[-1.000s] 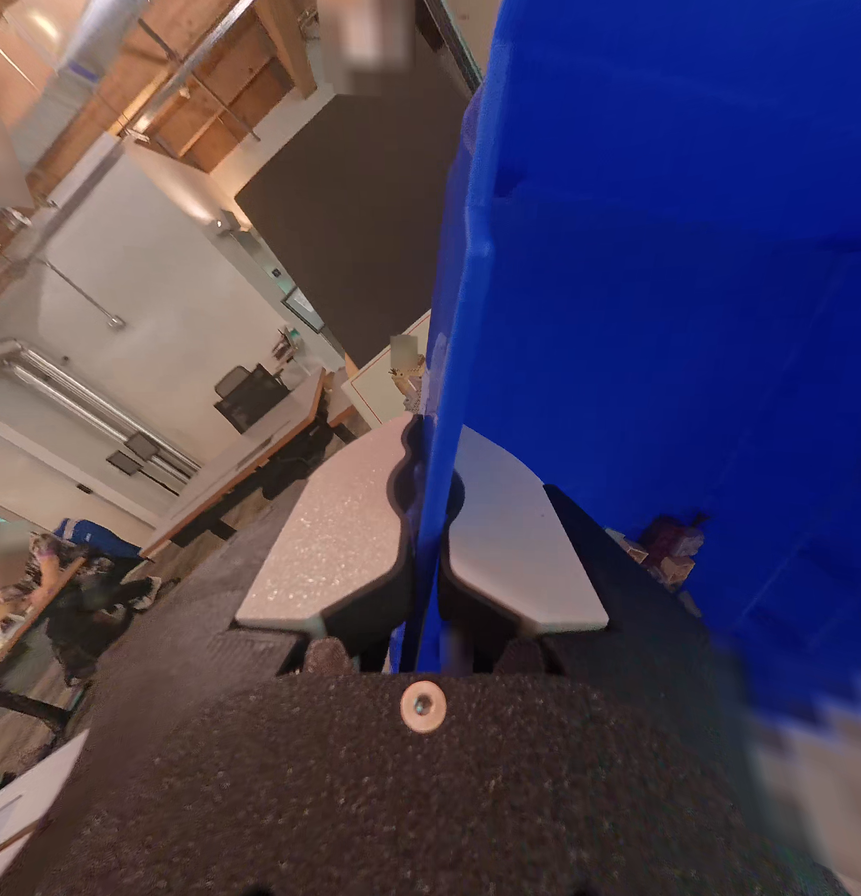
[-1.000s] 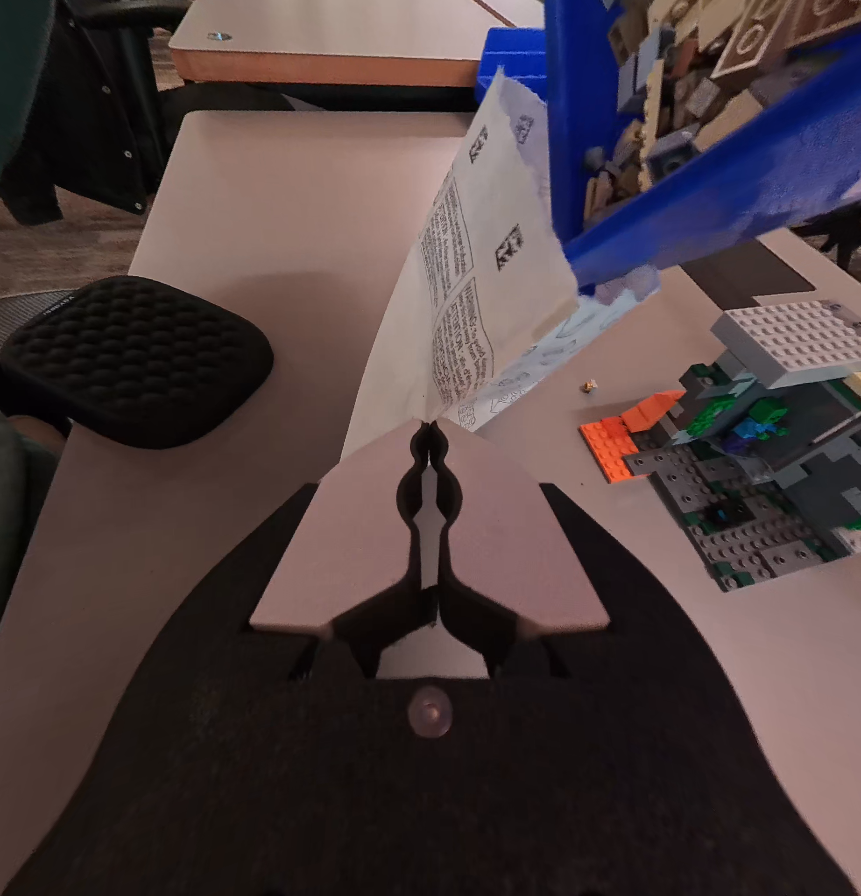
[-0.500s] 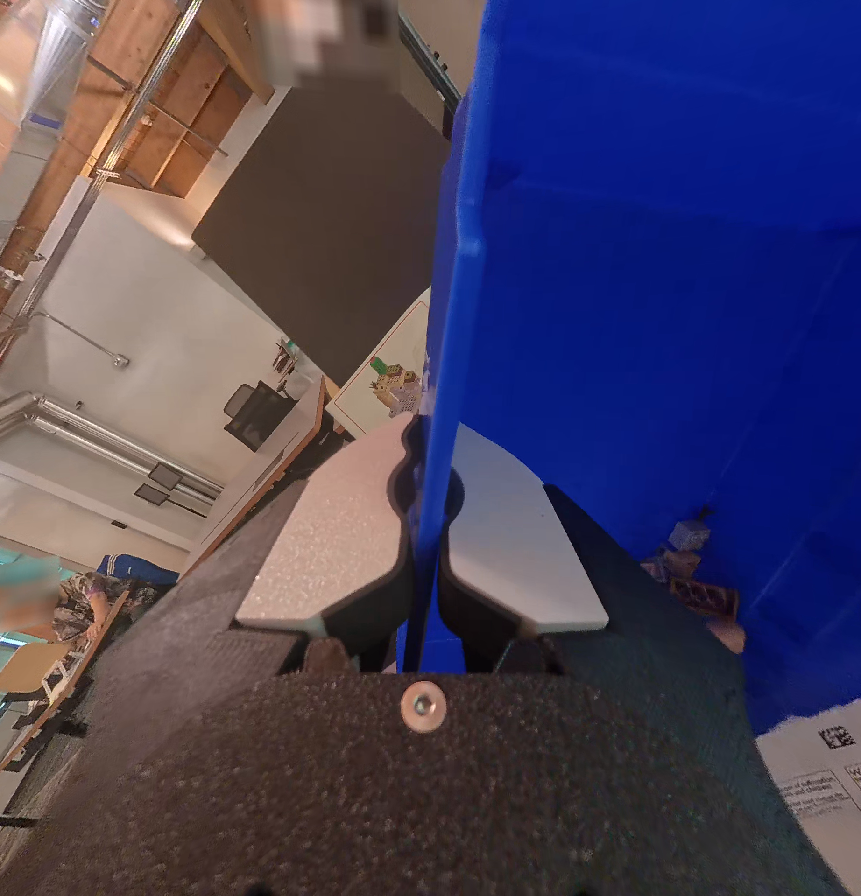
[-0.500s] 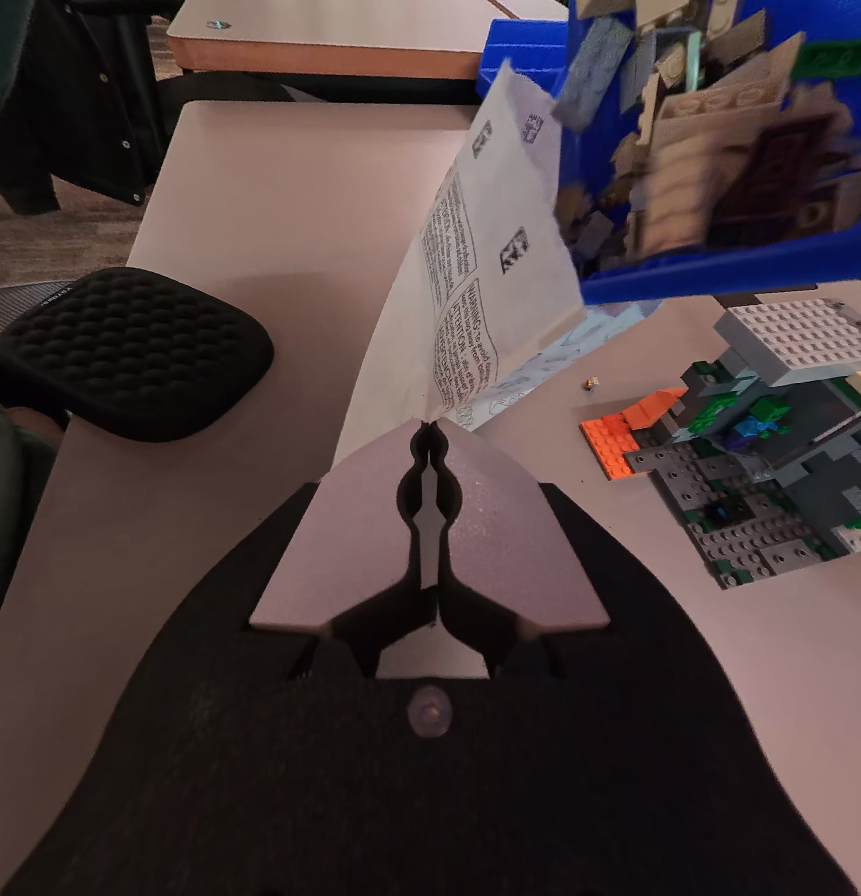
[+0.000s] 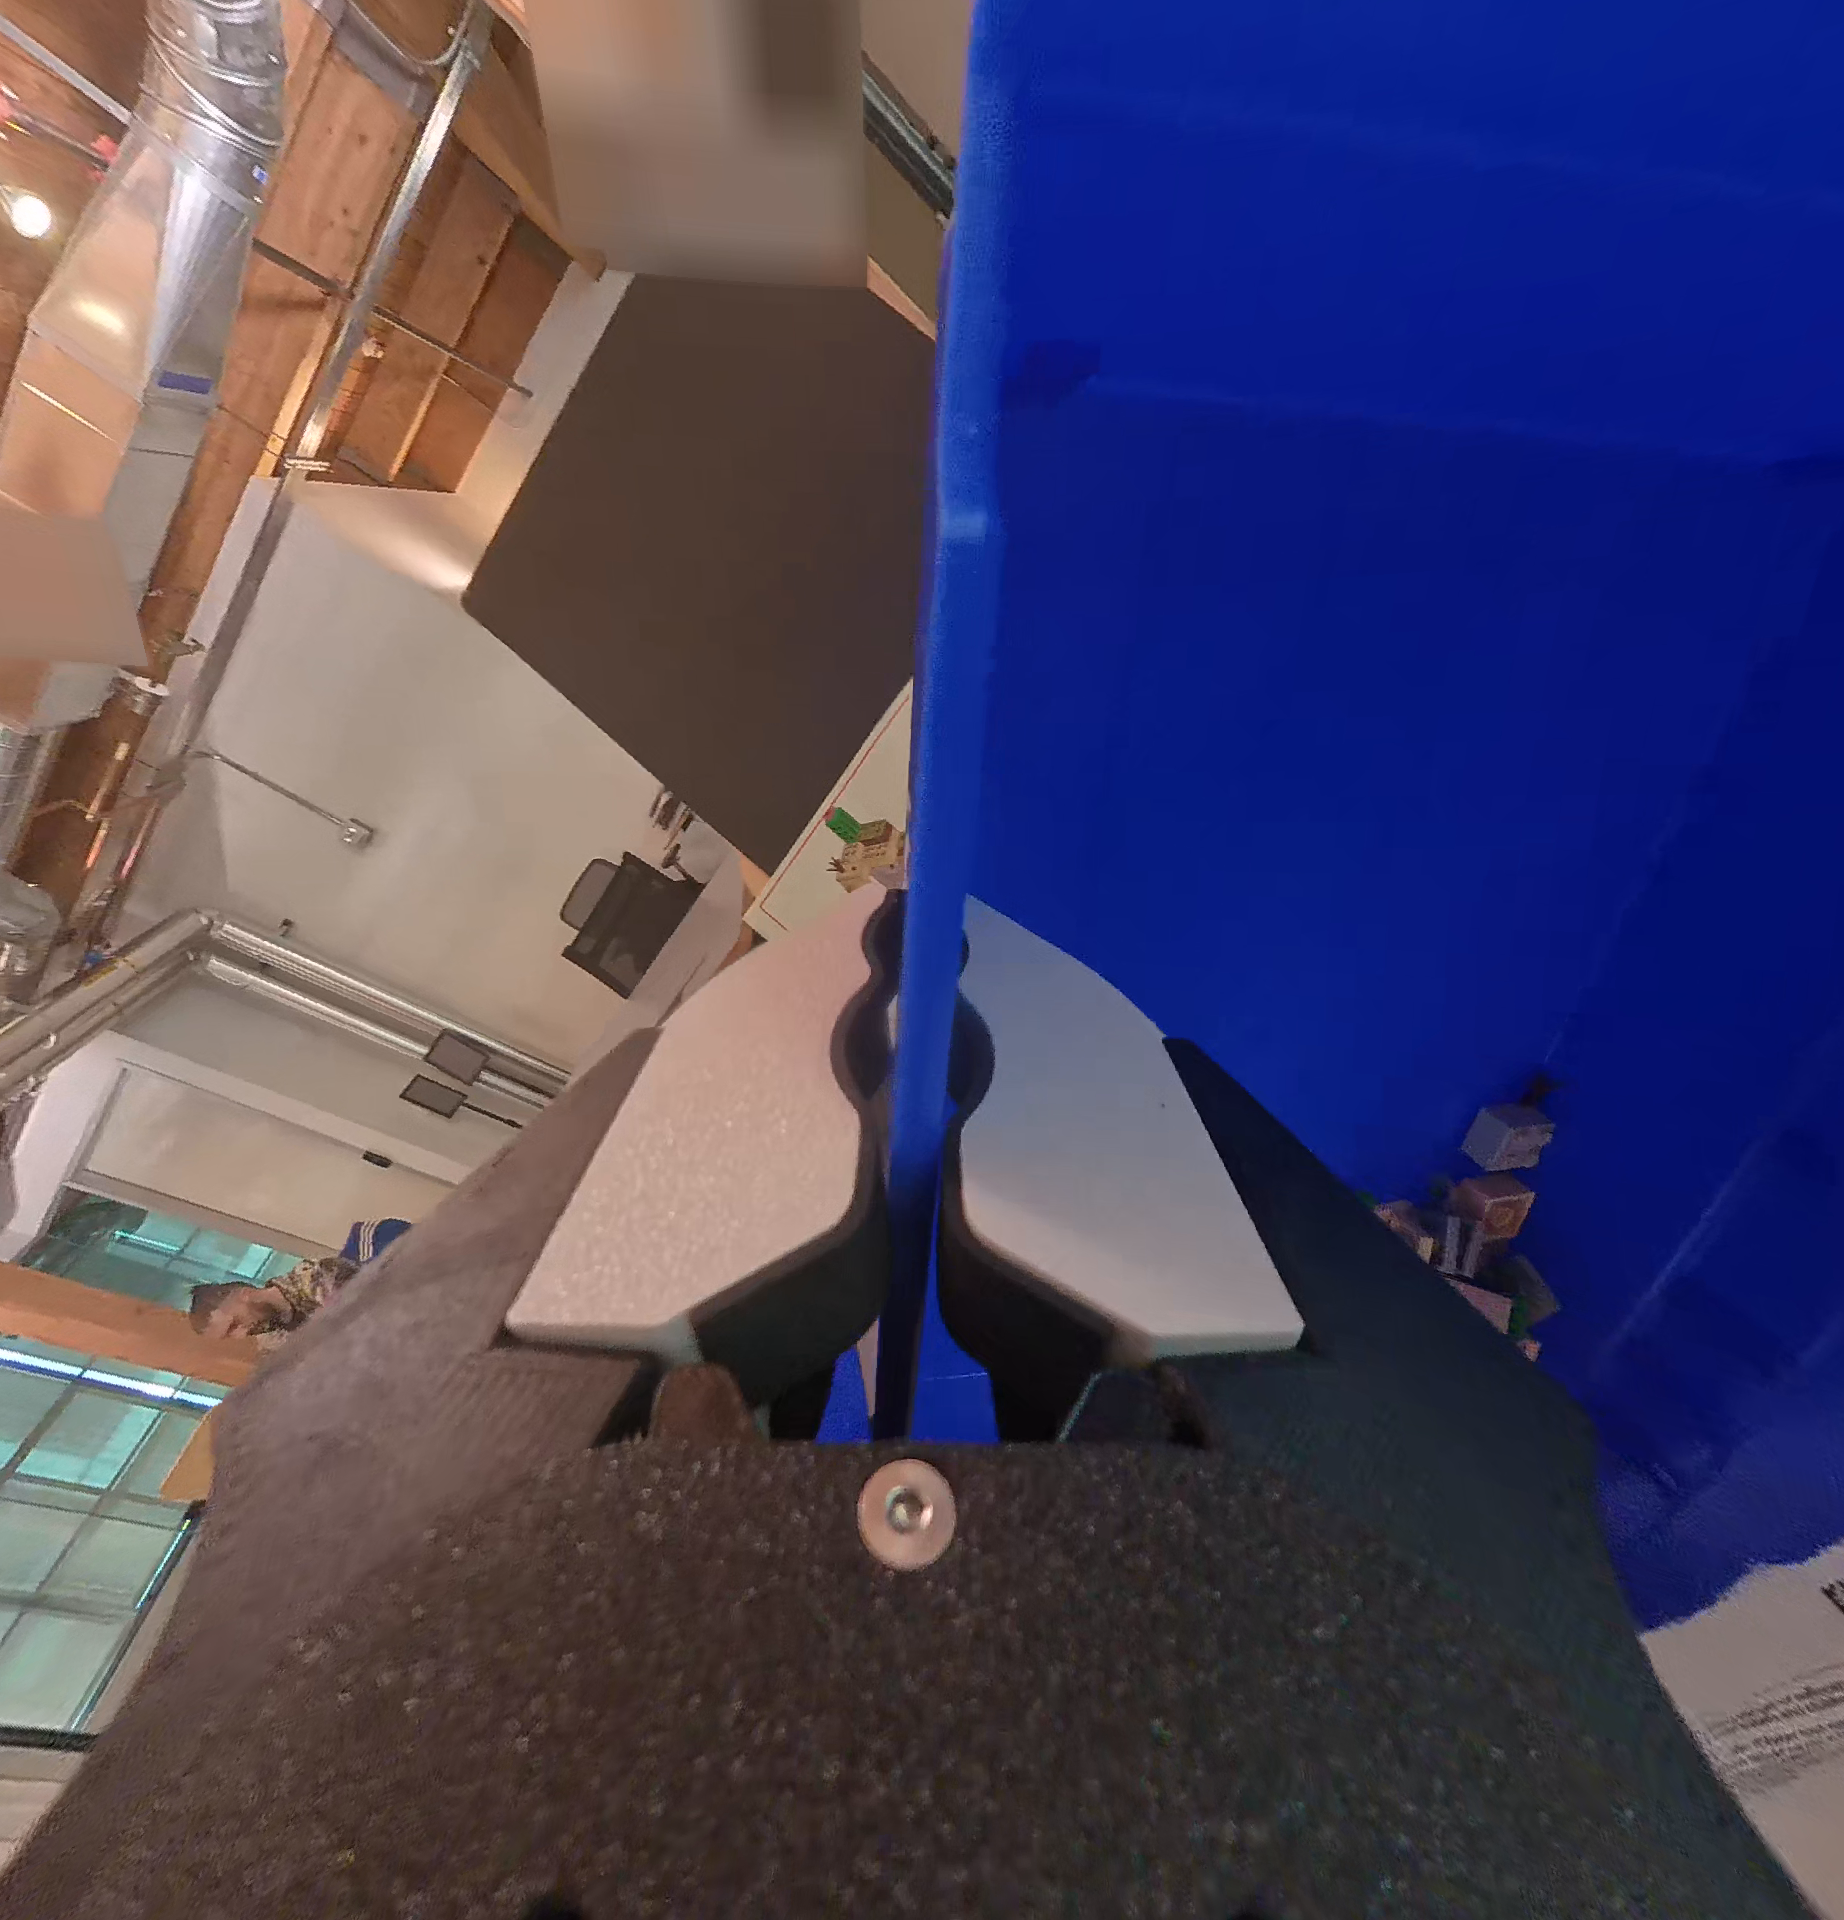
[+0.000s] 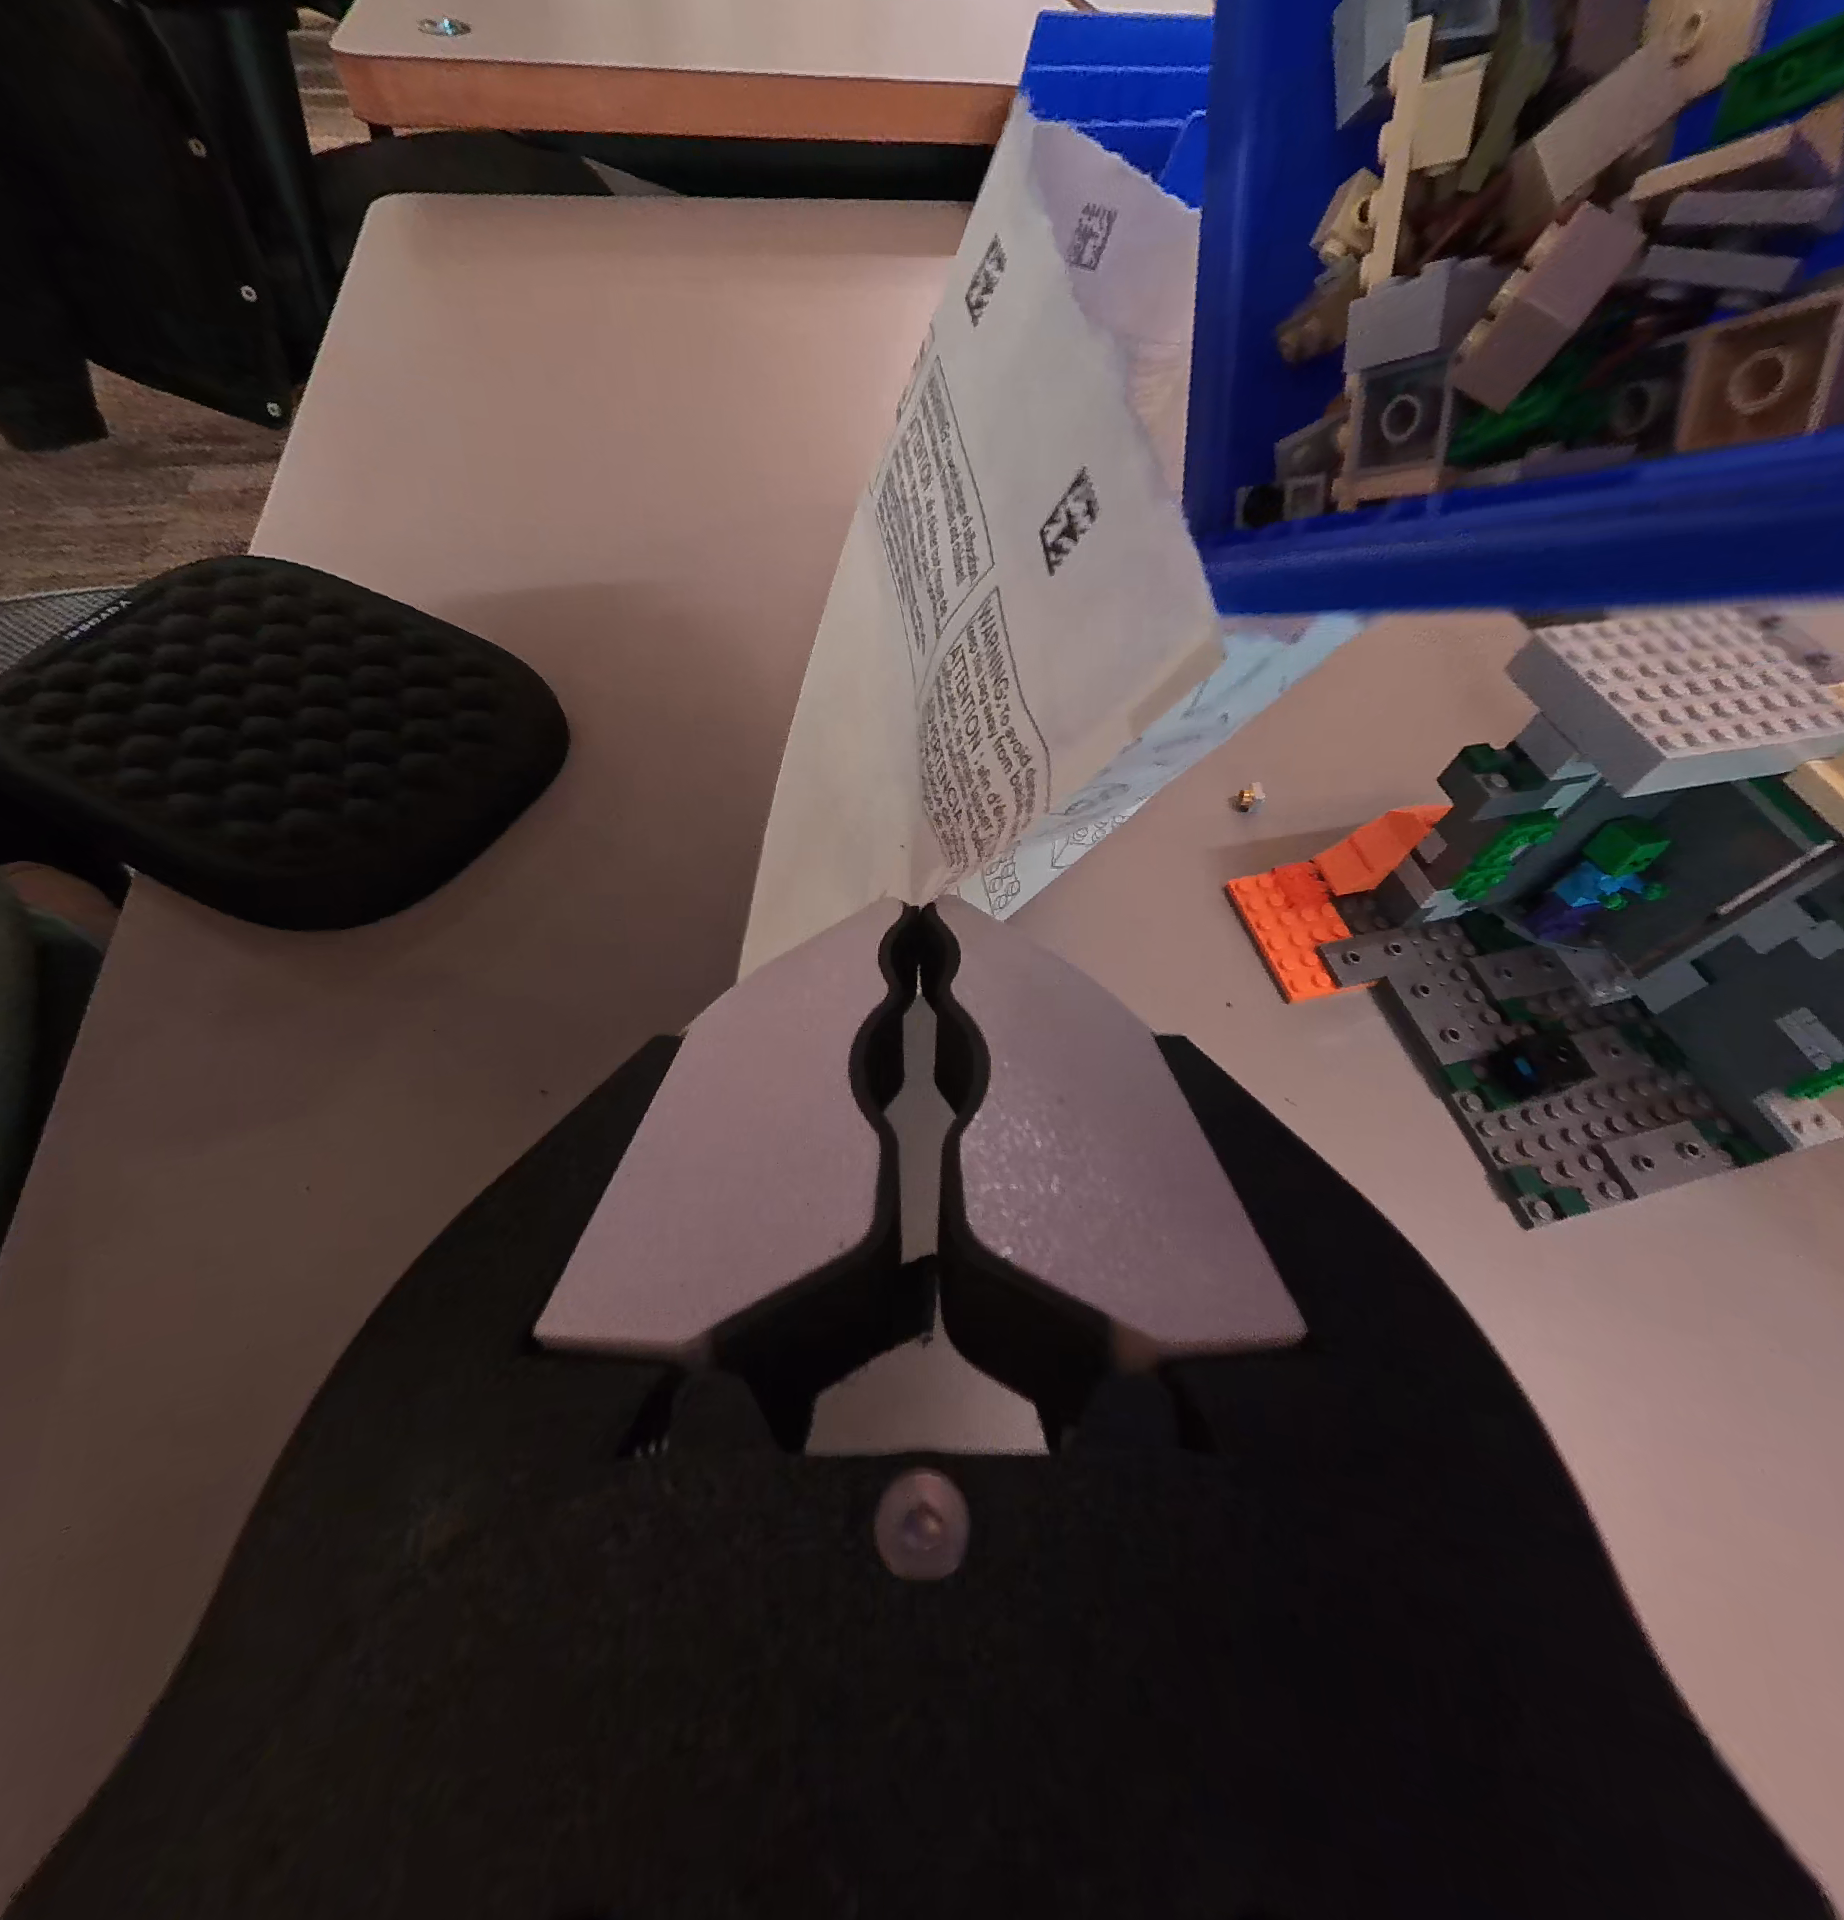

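While left tongs (image 5: 923, 935) clamp bin (image 5: 1417, 623), right tongs (image 6: 916, 914) pinch bag (image 6: 1043, 520).

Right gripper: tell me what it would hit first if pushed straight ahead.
The right gripper is already shut on the white paper bag, so it meets that at once; the tilted blue bin lies beyond, though depth is unclear.

Gripper (image 6: 919, 920) clamped on paper bag (image 6: 1043, 499)

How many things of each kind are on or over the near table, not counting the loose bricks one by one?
Blue bin, full of bricks, clamped by the left gripper: 1
White paper bag, pinched by the right gripper: 1
Brick model: 1
Black pad: 1
Tiny loose piece: 1
Total: 5
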### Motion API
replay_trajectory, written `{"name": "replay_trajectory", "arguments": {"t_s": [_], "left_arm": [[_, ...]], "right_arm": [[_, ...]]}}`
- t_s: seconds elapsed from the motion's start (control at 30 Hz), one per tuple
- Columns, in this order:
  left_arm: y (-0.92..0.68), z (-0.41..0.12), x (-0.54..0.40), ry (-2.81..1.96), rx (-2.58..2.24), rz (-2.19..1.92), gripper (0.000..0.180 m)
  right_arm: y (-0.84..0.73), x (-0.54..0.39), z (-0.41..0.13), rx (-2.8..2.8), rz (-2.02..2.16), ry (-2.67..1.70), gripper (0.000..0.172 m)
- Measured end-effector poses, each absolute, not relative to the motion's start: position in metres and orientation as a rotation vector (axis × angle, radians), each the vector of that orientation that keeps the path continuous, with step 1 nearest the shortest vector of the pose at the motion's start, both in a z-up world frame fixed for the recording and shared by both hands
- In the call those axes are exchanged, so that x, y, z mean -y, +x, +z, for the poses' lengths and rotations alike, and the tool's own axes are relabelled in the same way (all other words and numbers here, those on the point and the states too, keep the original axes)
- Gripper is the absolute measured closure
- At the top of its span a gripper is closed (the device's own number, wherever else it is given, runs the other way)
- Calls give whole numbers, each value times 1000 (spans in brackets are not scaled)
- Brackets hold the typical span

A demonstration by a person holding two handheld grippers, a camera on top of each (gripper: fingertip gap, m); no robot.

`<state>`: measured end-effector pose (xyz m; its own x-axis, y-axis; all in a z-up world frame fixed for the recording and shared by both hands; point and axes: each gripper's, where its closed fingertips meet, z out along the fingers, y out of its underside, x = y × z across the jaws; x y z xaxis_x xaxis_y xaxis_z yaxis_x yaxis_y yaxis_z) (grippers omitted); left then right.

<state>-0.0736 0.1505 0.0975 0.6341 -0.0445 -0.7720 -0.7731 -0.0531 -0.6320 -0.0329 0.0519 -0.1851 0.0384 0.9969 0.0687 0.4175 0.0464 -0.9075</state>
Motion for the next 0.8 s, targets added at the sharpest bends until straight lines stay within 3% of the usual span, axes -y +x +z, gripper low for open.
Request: {"name": "replay_trajectory", "arguments": {"t_s": [0.8], "left_arm": [[-72,104,-140,-1429,-711,712,176]], "right_arm": [[-33,-53,-187,1492,907,-1503,172]]}}
